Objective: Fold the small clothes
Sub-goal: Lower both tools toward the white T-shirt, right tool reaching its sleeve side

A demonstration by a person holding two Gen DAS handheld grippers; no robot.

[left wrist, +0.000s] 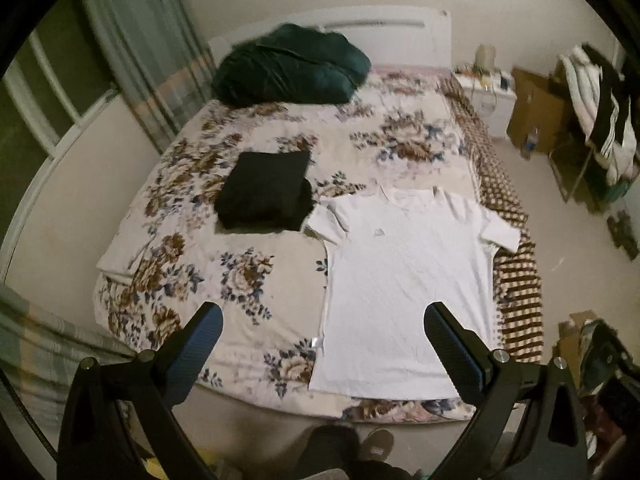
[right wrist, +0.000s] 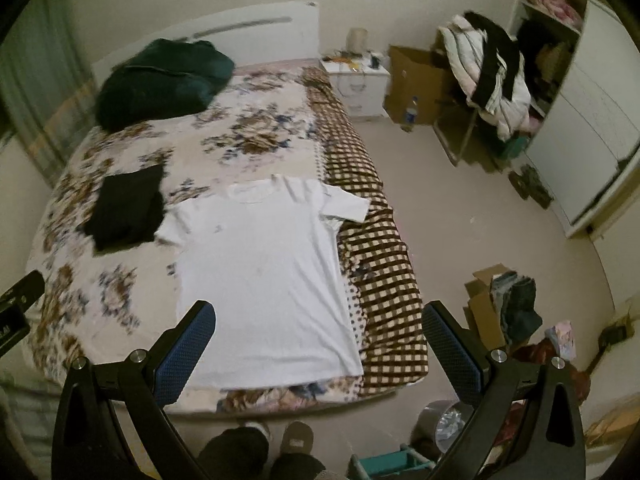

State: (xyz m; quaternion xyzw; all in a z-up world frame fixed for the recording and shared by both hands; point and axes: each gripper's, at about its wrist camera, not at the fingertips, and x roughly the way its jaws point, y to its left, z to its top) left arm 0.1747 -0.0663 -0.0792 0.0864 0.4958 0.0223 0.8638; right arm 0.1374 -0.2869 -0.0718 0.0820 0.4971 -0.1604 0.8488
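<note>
A: Both tools are up above the near edge of the bed [left wrist: 248, 280]; the left gripper [left wrist: 324, 340] is spread wide and grasping nothing, and the right gripper [right wrist: 318, 338] is the same, fingers released with only air between them

B: So the fold has not begun; where is the shirt?

A: The white T-shirt [left wrist: 404, 280] lies flat, front up, on the right side of the floral bedspread, collar at the far end, hem at the near edge; its right sleeve [right wrist: 346, 204] reaches out over the brown checked blanket [right wrist: 384, 272] that hangs down the right side

B: How would you go about it?

A: I'd judge the first move is a lengthwise fold; take the right sleeve at the shoulder with one tool and the hem corner on that side with the other; pinch only the shirt's cloth, not the bedspread under it; lift both ends together and lay them across towards the middle so the edge stays straight

B: Anything in the way?

A: The folded black garment [left wrist: 264, 190] sits just left of the shirt, near its left sleeve [left wrist: 326, 220]; whether they touch I cannot tell; the cloth looks thin and lightly creased, so a low, slow carry should keep it from bunching
</note>
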